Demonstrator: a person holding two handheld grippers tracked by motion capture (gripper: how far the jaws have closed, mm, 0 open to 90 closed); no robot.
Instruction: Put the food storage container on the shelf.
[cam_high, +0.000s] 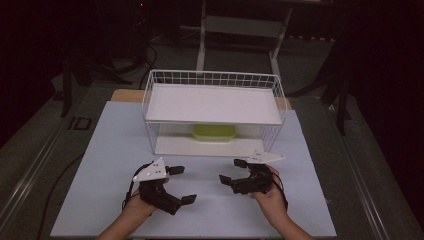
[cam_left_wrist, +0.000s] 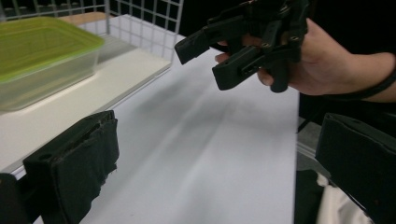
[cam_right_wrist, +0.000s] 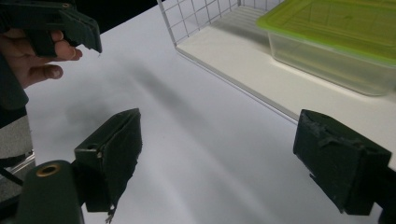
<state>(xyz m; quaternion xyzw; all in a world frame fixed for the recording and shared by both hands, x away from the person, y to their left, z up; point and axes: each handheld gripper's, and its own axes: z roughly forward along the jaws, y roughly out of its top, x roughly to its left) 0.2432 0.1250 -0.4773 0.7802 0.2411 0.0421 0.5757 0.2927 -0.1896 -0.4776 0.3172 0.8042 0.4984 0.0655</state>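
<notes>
Both tools sit low over the white tabletop (cam_high: 100, 165), in front of a wire rack (cam_high: 212, 79). The left tool (cam_high: 181, 184) has its jaws wide apart and holds nothing. The right tool (cam_high: 231, 171) is the same, jaws apart and empty.

The thing to go for looks like the box with the green lid (cam_high: 215, 132). It sits on the bottom shelf (cam_high: 175, 146) of the rack, near the middle, under the top shelf (cam_high: 210, 102). It is apart from both tools.

To do this step well, I think the tools should slide in flat and low, so they do not bump the top shelf. One tool could take each short end of the box. Squeeze gently, because the box may bend. Then pull it straight out toward the person.

The box is see-through plastic with soft round corners. Its lid is smooth and lime green, with a little raised rim. I cannot tell if anything is inside; the picture is a bit dark there. The rack is thin white wire in small squares, with flat white boards for shelves. The tool jaws are black, and their pads look rough and a little torn at the edges.
</notes>
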